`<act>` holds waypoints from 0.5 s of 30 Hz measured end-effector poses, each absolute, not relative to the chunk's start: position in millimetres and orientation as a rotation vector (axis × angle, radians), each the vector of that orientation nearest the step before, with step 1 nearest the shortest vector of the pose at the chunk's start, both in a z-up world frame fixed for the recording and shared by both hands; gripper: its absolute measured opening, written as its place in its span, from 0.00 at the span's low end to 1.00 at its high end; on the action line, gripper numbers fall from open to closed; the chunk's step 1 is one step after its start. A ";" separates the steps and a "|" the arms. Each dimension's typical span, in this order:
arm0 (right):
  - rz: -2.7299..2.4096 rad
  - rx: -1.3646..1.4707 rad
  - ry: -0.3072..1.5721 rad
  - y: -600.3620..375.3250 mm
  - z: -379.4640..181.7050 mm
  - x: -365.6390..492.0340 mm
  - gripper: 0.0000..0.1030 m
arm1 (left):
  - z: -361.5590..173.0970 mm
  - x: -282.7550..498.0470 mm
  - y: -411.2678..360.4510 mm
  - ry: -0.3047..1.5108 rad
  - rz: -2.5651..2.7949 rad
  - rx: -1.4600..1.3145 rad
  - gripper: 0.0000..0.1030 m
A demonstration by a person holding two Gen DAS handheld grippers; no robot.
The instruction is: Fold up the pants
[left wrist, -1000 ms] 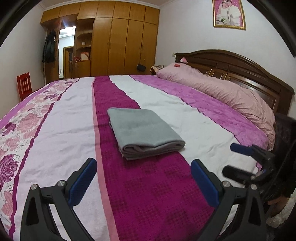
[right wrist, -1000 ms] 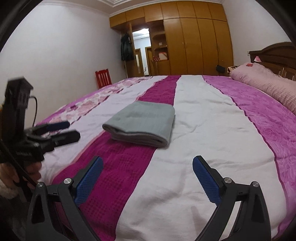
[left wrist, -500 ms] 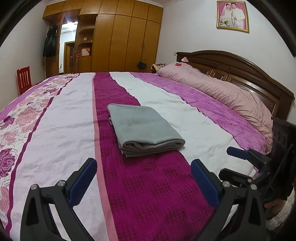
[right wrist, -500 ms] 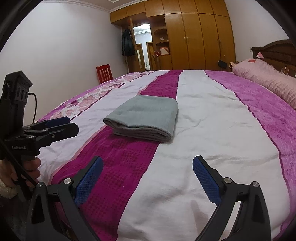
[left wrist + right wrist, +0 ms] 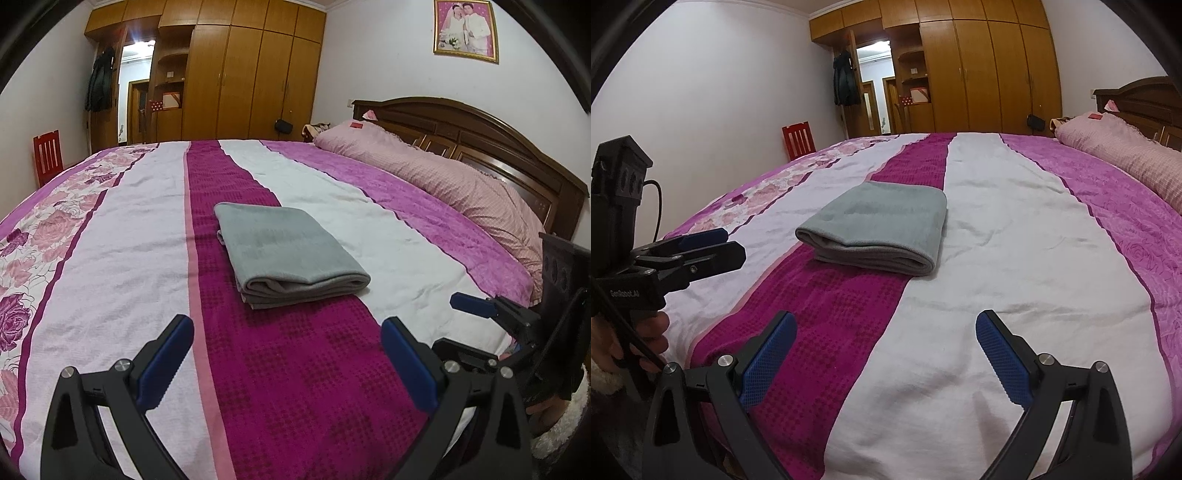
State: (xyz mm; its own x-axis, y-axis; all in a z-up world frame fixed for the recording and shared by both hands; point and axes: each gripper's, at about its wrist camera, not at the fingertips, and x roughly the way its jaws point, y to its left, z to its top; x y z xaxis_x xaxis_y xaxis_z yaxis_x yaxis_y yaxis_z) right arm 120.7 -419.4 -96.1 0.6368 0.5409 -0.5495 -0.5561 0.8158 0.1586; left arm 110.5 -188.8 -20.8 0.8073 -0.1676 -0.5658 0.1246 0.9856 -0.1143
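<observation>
The grey pants (image 5: 288, 254) lie folded into a compact rectangle on the bed's dark magenta stripe; they also show in the right wrist view (image 5: 879, 229). My left gripper (image 5: 286, 363) is open and empty, held above the bed short of the pants. My right gripper (image 5: 884, 356) is open and empty, also short of the pants and to their right. Each gripper shows in the other's view: the right one (image 5: 476, 317) at the right edge, the left one (image 5: 698, 247) at the left edge.
The bed (image 5: 110, 236) has a striped pink, white and magenta cover. A long pink pillow (image 5: 443, 177) lies against the dark wooden headboard (image 5: 498, 140). A wooden wardrobe (image 5: 240, 74) stands at the far wall and a red chair (image 5: 46, 155) beside the bed.
Both grippers have drawn back and lowered slightly, so the folded pants sit a little farther away. The pants have not moved. Both grippers stay open.
</observation>
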 end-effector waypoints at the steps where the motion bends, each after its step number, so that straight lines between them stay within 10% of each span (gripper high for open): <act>1: 0.629 -0.025 0.619 -419.4 -96.4 120.7 0.96 | -21.3 111.0 -188.9 0.616 -0.156 -0.074 1.00; 15: 0.628 -0.006 0.637 -420.7 -100.2 125.1 0.97 | -22.0 114.3 -185.6 0.625 -0.149 -0.098 1.00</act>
State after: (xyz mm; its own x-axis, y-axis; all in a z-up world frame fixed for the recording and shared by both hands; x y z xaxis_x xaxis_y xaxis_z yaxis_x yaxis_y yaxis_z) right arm 125.1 -420.7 -100.2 0.6262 0.5457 -0.5568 -0.5491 0.8157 0.1819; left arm 114.3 -185.6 -22.0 0.8007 -0.1687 -0.5748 0.1095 0.9846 -0.1365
